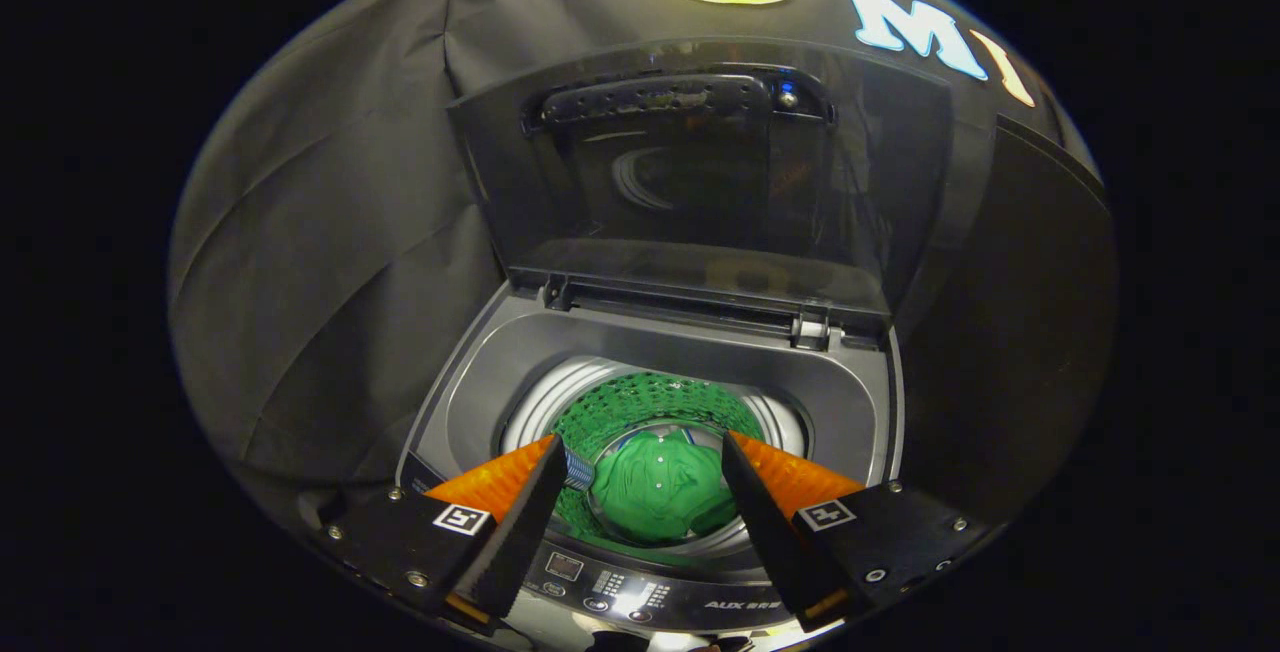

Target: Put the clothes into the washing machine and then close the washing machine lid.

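A black cloth wall (pixel 330 232) hangs as the backdrop, reaching round from about 8 o'clock over 12 o'clock to about 4 o'clock. Toward 9 and 10 o'clock it is slack, with long diagonal creases fanning down and catching a dull grey sheen. Near 11 o'clock a deep upright fold bunches the fabric, with a puckered edge at its top. From 2 to 4 o'clock the cloth lies smoother and darker, crossed by one curved seam or edge.

Glossy see-through plastic lid (pixel 700 182); shiny perforated metal drum (pixel 600 397); soft green cloth garment (pixel 660 497) inside.
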